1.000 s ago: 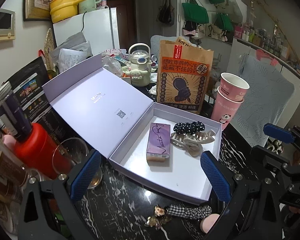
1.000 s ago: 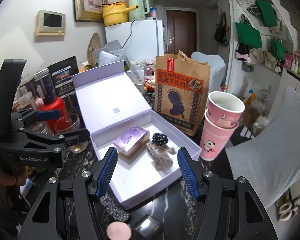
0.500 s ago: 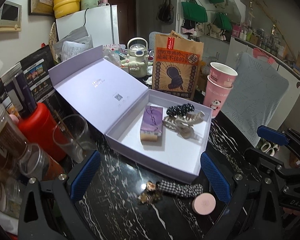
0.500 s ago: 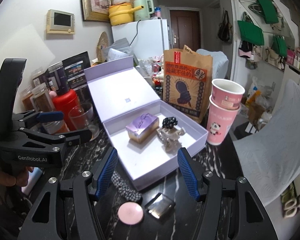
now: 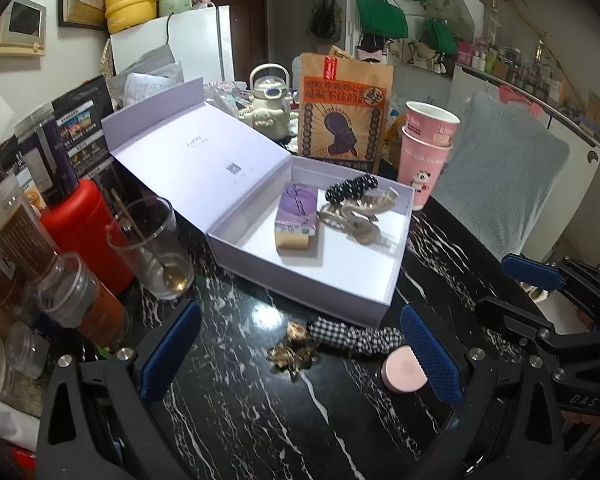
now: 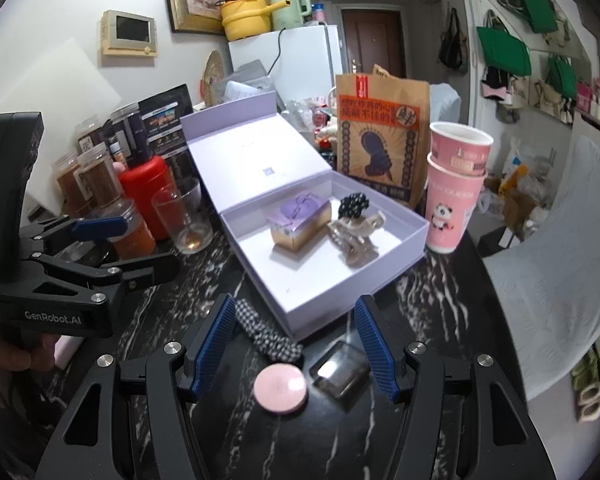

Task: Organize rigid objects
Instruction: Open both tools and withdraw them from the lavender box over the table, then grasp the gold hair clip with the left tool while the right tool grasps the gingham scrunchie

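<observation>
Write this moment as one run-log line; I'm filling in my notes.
left tongs: open, empty | right tongs: open, empty | lavender box: lid open, holds purple carton, hair claw | pink compact: on table

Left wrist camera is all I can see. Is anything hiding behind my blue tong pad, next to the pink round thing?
Observer: Yes. A dark shiny square case lies right beside the pink round case on the black table.
Operator: Are the other tongs holding something?
Observer: No. The right tongs are open and grip nothing. Both cases lie on the table between their fingers.
</observation>
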Available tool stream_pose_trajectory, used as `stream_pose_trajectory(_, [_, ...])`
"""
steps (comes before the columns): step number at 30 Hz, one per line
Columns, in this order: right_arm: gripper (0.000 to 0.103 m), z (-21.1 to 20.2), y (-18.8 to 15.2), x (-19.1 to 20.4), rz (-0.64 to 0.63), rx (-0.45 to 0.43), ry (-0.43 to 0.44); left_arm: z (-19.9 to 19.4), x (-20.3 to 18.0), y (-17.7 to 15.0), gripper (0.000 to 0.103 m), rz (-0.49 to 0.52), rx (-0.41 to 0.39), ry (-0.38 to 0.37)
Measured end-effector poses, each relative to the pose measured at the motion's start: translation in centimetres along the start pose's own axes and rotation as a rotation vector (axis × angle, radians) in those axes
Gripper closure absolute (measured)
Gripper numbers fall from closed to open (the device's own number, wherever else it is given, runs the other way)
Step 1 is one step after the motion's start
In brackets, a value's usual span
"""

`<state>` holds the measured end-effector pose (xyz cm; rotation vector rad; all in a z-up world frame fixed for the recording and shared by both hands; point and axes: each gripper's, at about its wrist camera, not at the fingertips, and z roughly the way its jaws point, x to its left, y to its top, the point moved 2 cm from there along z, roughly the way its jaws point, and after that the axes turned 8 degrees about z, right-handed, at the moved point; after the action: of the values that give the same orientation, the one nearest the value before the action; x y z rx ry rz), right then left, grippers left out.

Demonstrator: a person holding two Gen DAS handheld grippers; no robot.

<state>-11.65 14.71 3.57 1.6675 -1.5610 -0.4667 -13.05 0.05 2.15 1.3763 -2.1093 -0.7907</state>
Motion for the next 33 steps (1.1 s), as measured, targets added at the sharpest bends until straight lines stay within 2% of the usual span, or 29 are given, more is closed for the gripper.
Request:
stream_pose_trajectory(8, [0.040, 0.6, -2.0, -0.3, 0.024, 0.025, 0.022, 0.8, -0.5, -2.0, 0.001, 0.007, 0.019, -0.030])
stream_pose_trajectory(15, [0.040, 1.4, -3.6, -0.7, 0.031, 0.042, 0.023, 2.1, -0.7, -3.6, 0.001, -0.006, 0.034, -0.099])
stream_pose_trajectory(23, [0.040, 2.3, -5.2, -1.4, 0.041, 0.061, 0.002, 3.6, -0.9, -4.9, 0.001, 0.013, 0.047, -0.114])
stream_pose_trajectory(33, [0.040, 4.1, -6.7, -1.7, 0.052, 0.110, 0.011, 7.1, 0.2, -6.0, 0.002, -0.026, 0.100, -0.166])
